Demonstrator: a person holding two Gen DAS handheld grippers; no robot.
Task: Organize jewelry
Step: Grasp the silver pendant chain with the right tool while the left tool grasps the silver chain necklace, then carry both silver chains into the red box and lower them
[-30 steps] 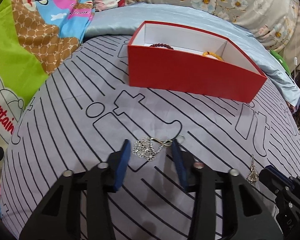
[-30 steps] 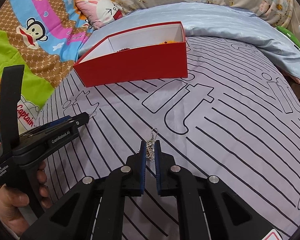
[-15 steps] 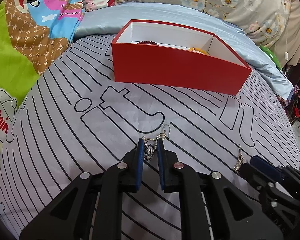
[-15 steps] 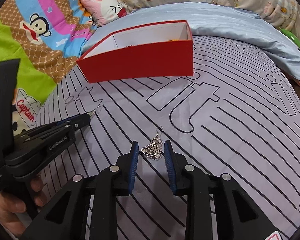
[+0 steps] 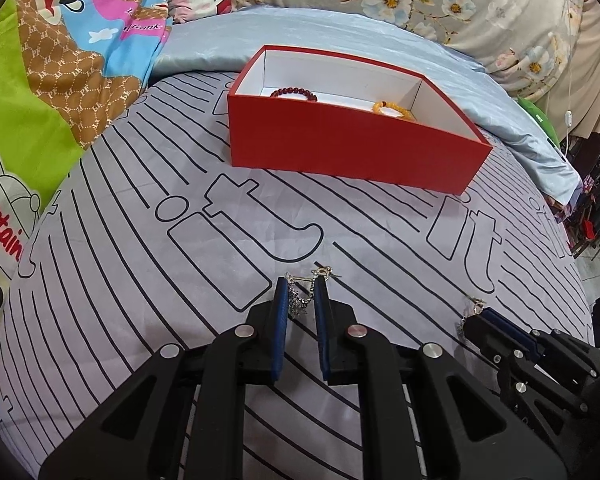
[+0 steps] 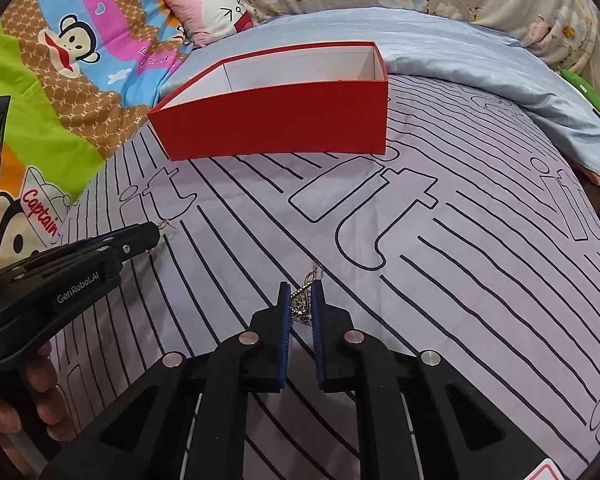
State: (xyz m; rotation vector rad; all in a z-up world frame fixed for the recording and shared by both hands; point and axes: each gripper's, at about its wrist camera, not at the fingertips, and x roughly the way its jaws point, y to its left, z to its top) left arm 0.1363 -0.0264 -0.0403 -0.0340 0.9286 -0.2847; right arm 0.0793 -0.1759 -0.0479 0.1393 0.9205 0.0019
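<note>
The left gripper [image 5: 301, 289] has its blue pads pinched on a silver earring [image 5: 300, 300], chain bunched between them, hook poking out at twelve o'clock. The right gripper [image 6: 300, 291] has just been closing, and its pads now nip a second silver earring [image 6: 302, 300], whose hook likewise sticks out at twelve. Both pieces sit low against the grey bedspread [image 6: 480, 280], which is printed with black stripes and big outlined letters reading "it".

From the right wrist view, the left tool lies off at nine o'clock with "GenRobot.AI" in white on its side, and a person's hand [image 6: 32, 412] wrapped round the handle at about eight. From the left wrist view, the right tool shows at four o'clock.

Further out, at twelve o'clock, stands an open red box [image 5: 340, 148] with white inside walls; a dark red bead bracelet [image 5: 294, 93] lies in its left half, an amber bead bracelet [image 5: 392, 110] in its right.

Off at ten o'clock, a cartoon monkey blanket [image 6: 60, 80] carries "Captain" in red.
</note>
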